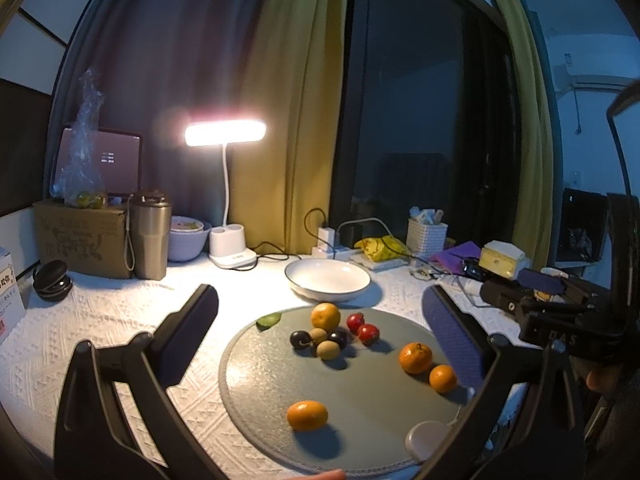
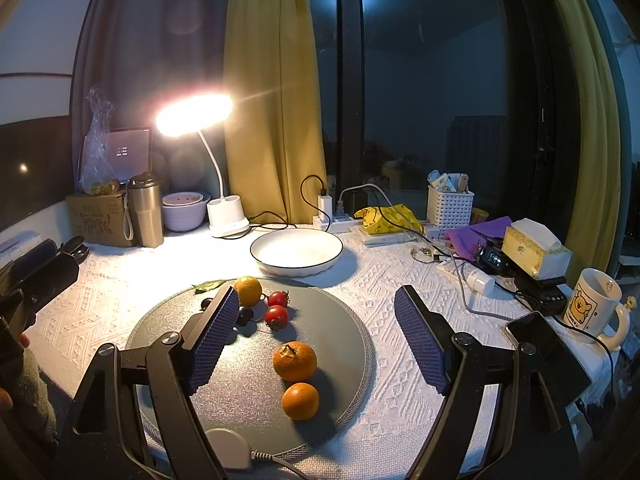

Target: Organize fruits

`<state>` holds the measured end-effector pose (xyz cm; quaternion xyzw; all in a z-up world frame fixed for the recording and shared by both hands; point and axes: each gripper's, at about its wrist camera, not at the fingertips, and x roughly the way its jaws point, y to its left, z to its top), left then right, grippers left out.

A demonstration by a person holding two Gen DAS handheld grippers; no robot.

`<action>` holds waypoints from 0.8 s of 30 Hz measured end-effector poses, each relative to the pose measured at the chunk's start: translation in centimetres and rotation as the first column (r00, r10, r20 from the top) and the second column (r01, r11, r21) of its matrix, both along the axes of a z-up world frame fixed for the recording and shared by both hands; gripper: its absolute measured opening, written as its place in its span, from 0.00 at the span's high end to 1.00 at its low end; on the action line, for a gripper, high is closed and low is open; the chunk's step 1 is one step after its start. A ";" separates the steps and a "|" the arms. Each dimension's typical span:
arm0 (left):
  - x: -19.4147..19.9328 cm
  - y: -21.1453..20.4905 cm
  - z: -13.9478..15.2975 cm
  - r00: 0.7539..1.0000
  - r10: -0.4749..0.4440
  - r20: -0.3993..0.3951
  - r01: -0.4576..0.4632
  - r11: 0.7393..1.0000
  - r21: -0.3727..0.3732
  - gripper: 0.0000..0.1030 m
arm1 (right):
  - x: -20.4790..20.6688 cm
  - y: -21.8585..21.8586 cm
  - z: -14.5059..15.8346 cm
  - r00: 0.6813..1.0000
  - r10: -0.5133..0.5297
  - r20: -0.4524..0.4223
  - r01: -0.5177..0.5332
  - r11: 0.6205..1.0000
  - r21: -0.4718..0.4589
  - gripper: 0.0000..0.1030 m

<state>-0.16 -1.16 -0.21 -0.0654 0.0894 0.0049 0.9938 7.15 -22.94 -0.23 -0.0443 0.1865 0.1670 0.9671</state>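
A round grey mat (image 1: pixel 360 436) (image 2: pixel 248 392) holds the fruit. On it lie several oranges, one at the back (image 1: pixel 325 316) (image 2: pixel 248 290), two at the right (image 1: pixel 415 357) (image 2: pixel 295 361) and one near the front (image 1: pixel 307 415). Two red tomatoes (image 1: pixel 362 327) (image 2: pixel 277 316), two dark plums (image 1: pixel 300 339) and two longans (image 1: pixel 328 349) cluster mid-mat. An empty white bowl (image 1: pixel 328 279) (image 2: pixel 297 250) stands behind the mat. My left gripper (image 1: pixel 320 294) hangs open above the mat, holding nothing. My right gripper (image 2: pixel 317 292) is open over the mat's right half, its left finger hiding some fruit.
A lit desk lamp (image 2: pixel 194 114), a steel tumbler (image 2: pixel 145 212) and a cardboard box (image 2: pixel 98 218) line the back left. Power strip, cables, a tissue box (image 2: pixel 534 250), a mug (image 2: pixel 592 306) and a phone (image 2: pixel 532 330) crowd the right. A white puck with a cable (image 2: pixel 228 448) sits at the mat's front.
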 end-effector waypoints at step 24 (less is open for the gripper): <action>0.0 -0.1 -0.1 1.000 -0.001 -0.001 0.001 1.000 -0.001 0.00 | 0.0 0.0 -0.1 1.000 0.001 -0.001 -0.001 1.000 -0.001 0.20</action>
